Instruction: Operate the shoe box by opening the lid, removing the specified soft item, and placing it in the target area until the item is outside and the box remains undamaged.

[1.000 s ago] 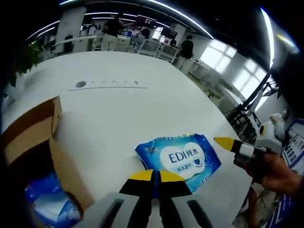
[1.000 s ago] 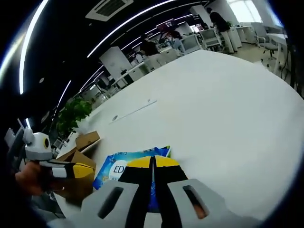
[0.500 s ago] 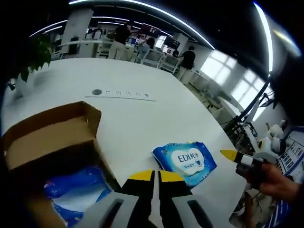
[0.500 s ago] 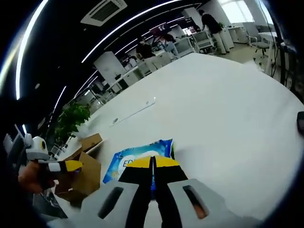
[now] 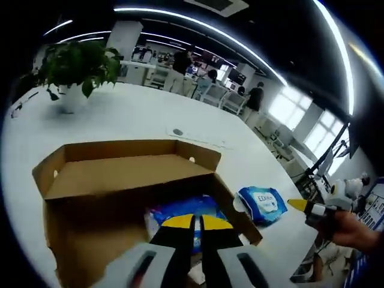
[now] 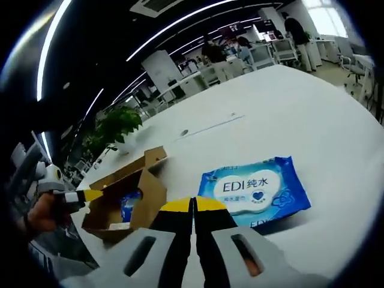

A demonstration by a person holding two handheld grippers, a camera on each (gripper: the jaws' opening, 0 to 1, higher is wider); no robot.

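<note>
Lying flat on white table (image 6: 312, 120), wipes pack (image 6: 255, 192), cardboard box (image 5: 120, 198) opened beside, left gripper (image 5: 193, 221) and right gripper (image 6: 193, 205) both closed, empty.

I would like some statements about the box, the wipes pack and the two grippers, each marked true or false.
1. The cardboard box is open. True.
2. The blue wipes pack lies inside the box. False: it lies on the white table, outside the box and apart from it.
3. The right gripper grips the pack. False: its jaws are closed on nothing, short of the pack.
4. Another blue packet is inside the box. True.
5. A potted plant stands on the table. True.
6. The left gripper is wide open. False: its jaws are shut.
</note>
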